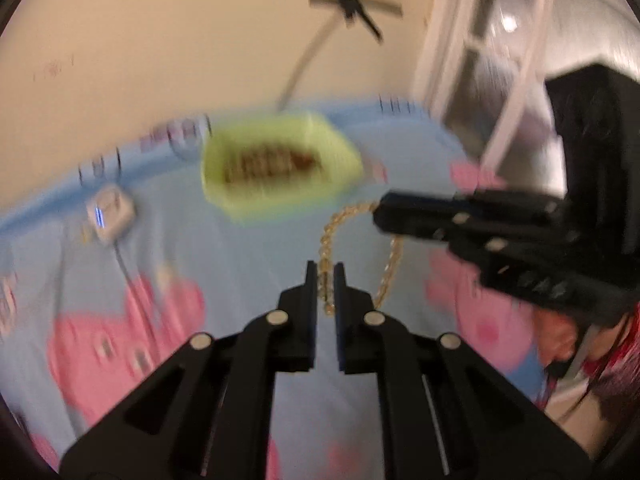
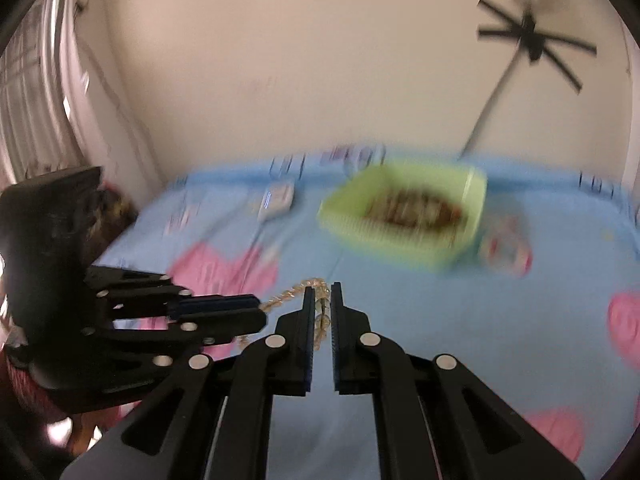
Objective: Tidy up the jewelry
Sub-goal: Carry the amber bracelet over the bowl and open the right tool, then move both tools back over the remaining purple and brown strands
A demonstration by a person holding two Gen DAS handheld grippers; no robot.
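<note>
A gold chain (image 1: 334, 226) hangs in a loop above the blue bed sheet, held between both grippers. My left gripper (image 1: 325, 270) is shut on one part of the chain. My right gripper (image 2: 322, 292) is shut on another part of the gold chain (image 2: 294, 290). The right gripper (image 1: 384, 216) shows from the right in the left wrist view. The left gripper (image 2: 260, 312) shows from the left in the right wrist view. A green basket (image 1: 344, 150) with brownish jewelry inside sits beyond the chain; it also shows in the right wrist view (image 2: 476, 192). Both views are blurred.
A small white device (image 1: 110, 212) lies on the blue and pink sheet (image 1: 200, 248) left of the basket. A round patterned object (image 2: 506, 250) lies right of the basket. A beige wall stands behind the bed. A window (image 1: 480, 60) is at the right.
</note>
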